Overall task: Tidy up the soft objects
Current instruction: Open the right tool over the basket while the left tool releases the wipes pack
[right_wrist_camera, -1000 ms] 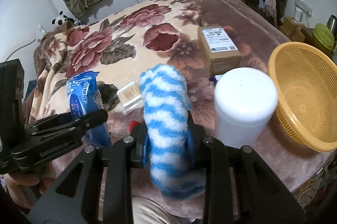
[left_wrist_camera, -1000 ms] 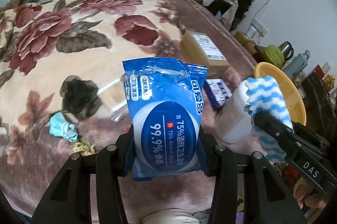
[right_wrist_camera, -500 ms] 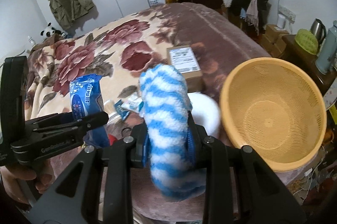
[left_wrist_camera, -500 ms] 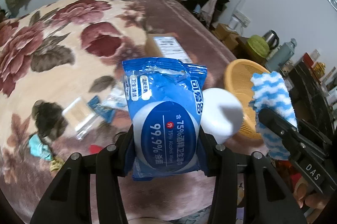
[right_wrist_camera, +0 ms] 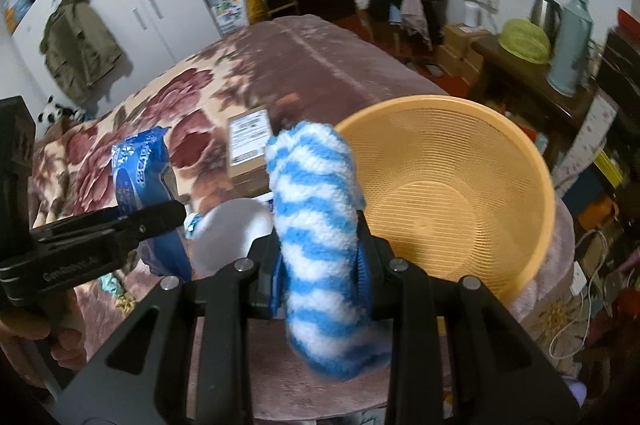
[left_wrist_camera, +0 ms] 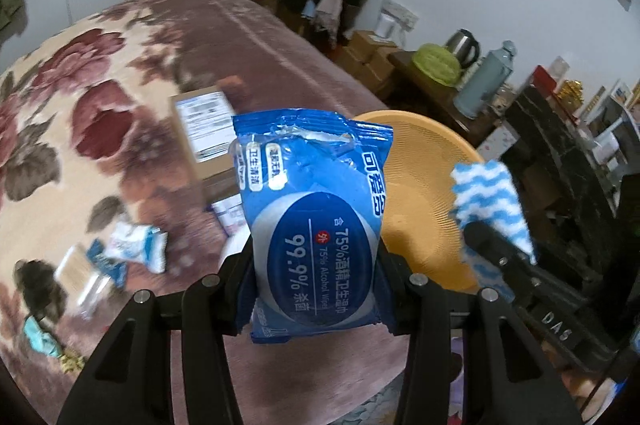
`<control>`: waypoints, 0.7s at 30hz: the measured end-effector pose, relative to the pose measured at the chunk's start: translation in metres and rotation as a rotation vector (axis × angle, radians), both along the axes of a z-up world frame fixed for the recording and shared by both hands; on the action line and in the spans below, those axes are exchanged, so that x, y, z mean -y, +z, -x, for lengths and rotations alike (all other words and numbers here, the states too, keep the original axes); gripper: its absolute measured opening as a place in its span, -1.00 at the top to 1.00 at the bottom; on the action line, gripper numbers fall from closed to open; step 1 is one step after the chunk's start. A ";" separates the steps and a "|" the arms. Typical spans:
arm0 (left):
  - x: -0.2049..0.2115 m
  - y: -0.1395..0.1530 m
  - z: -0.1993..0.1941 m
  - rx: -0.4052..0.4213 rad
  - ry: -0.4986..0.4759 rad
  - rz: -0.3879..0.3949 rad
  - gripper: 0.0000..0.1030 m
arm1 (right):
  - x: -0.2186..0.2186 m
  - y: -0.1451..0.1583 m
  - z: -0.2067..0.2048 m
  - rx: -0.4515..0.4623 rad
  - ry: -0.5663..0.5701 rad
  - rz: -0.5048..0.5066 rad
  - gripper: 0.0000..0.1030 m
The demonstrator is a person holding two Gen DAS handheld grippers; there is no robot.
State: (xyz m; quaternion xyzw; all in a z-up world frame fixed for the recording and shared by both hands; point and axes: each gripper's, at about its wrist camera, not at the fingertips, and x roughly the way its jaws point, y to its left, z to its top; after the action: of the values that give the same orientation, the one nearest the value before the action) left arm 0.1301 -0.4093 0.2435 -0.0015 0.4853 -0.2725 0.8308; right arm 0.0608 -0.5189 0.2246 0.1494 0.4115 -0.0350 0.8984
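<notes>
My left gripper (left_wrist_camera: 316, 265) is shut on a blue pack of wet wipes (left_wrist_camera: 312, 221), held upright above the bed's near edge; the pack also shows in the right wrist view (right_wrist_camera: 140, 177). My right gripper (right_wrist_camera: 320, 253) is shut on a blue-and-white striped fluffy sock (right_wrist_camera: 316, 225), which also shows in the left wrist view (left_wrist_camera: 488, 201). An orange plastic basket (right_wrist_camera: 500, 161) sits on the bed's right corner, just right of and beyond the sock. In the left wrist view the basket (left_wrist_camera: 424, 161) lies behind the pack.
A cardboard box (left_wrist_camera: 204, 129) and a white round tub (right_wrist_camera: 232, 233) sit on the floral blanket (left_wrist_camera: 80, 97). Small packets (left_wrist_camera: 136, 245) and swabs (left_wrist_camera: 80, 277) lie at the left. A side table with kettle (right_wrist_camera: 544, 9) and flask (right_wrist_camera: 568, 41) stands right.
Both grippers have swung to the right with their loads. The basket is now nearer and more central in both views, and the bed has slid left.
</notes>
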 end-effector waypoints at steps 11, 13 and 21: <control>0.094 -0.019 -0.004 -0.040 -0.120 0.059 0.05 | 0.055 -0.002 0.011 -0.006 -0.159 -0.041 0.41; 0.104 -0.026 -0.004 -0.050 -0.134 0.060 0.05 | 0.062 -0.002 0.014 -0.007 -0.182 -0.041 0.41; 0.133 -0.049 -0.006 -0.038 -0.162 0.025 -0.29 | 0.078 -0.006 0.010 -0.016 -0.221 -0.040 0.41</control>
State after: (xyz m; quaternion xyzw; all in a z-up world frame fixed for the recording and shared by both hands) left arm 0.1363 -0.5424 0.1942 0.0221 0.4960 -0.3449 0.7966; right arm 0.0508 -0.5972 0.2184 0.2113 0.4002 -0.1267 0.8827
